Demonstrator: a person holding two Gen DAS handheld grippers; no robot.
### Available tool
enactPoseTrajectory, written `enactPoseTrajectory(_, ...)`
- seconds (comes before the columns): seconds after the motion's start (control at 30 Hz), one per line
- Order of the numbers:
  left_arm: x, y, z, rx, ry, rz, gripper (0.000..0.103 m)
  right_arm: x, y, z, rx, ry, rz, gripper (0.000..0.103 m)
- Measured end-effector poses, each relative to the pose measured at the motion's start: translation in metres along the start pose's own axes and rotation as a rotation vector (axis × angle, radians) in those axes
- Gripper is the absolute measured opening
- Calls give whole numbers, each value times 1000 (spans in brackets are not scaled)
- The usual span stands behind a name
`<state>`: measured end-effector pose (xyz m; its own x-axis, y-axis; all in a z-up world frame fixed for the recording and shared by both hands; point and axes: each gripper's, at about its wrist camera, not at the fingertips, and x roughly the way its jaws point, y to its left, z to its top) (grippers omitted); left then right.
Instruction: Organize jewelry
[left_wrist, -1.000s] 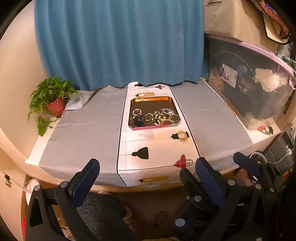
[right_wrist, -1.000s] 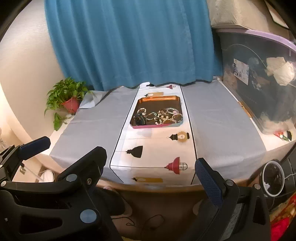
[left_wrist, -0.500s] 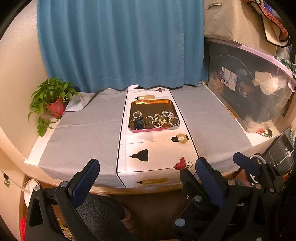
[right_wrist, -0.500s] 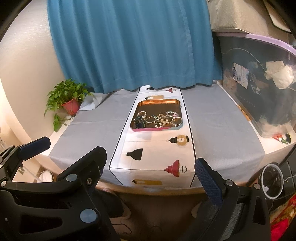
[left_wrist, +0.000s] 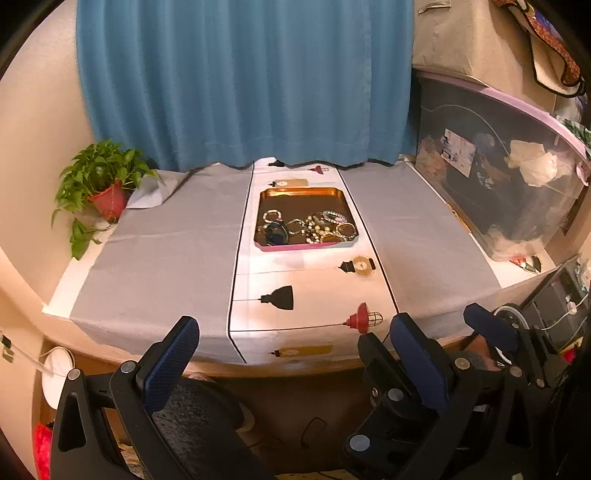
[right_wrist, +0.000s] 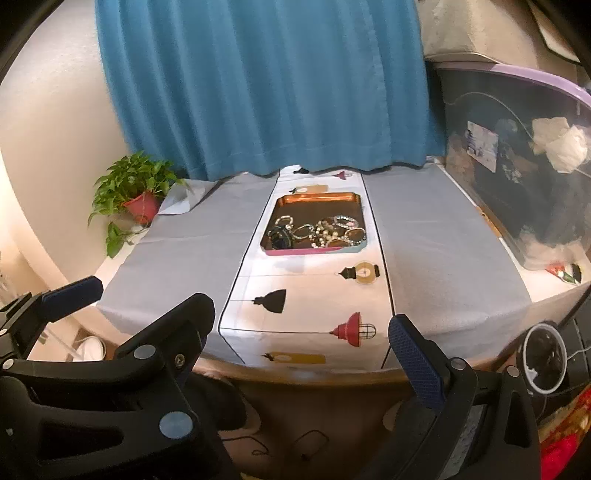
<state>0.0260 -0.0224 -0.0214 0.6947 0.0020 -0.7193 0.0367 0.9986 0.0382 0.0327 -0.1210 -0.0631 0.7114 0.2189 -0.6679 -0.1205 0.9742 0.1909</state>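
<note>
The left tongs hang just short of the near edge of the counter, their 2 blue-padded fingers spread wide with nothing between them. The right tongs sit at the same edge, spread equally wide and empty; in the left wrist view they show at the lower right, just beside the left pair.

Well beyond both, on the far half of the counter, lies a shallow copper-coloured tray with a pink front rim. It rests on a white runner printed with lantern and lamp figures, which crosses the middle of a grey cloth. The jewelry is all in the tray, heaped toward its near side: several rings and bangles, a beaded strand, and a dark round piece at the near left corner. The separate pieces are too tangled and small to count. The far part of the tray is bare.

A teal curtain hangs behind the counter. A potted plant in a red pot stands at the far left corner, and a large clear storage bin with a lilac lid stands along the right side. The right wrist view shows the same tray and jewelry.
</note>
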Motion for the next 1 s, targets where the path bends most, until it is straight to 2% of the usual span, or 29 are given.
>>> enactPoseTrajectory(0.4,-1,-21,-10,61,-5,-11,103,-7,-15,-15,34,-2,-21,99)
enactPoseTrajectory(1.0,-2,-22,-12,79,11,-7,103,-8,-17,-14,40,9,-16,99)
